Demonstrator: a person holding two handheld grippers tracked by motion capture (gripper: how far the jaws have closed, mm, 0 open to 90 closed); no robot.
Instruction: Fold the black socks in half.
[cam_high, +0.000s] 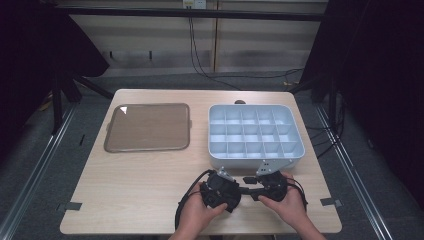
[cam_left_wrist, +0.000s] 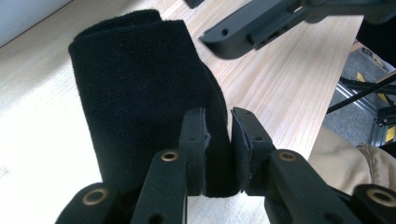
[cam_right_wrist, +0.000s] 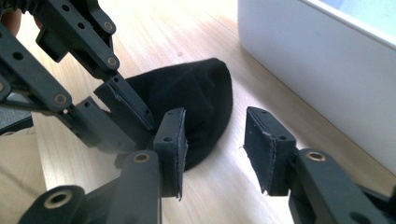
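- The black sock (cam_left_wrist: 140, 98) lay on the worktop (cam_high: 140, 175), near your side, just in front of the white box with many little compartments (cam_high: 255, 134).
- The sock looked soft and light. I think it would bend and flop, so it would not break, but it could slide out of a weak pinch.
- A good place to take it would be a folded edge, where the cloth is thick.
- Your left gripper (cam_left_wrist: 218, 122) had its fingers (cam_left_wrist: 194, 135) pressed shut on one end of the sock. The cloth was squeezed between them.
- Your right gripper (cam_right_wrist: 215, 140) had its fingers (cam_right_wrist: 170, 144) apart. They stood open around the other, rounded end of the sock, and one finger was just beside the cloth. They did not pinch it.
- The brown tray (cam_high: 148, 127) sat well apart, on the left side of the worktop.
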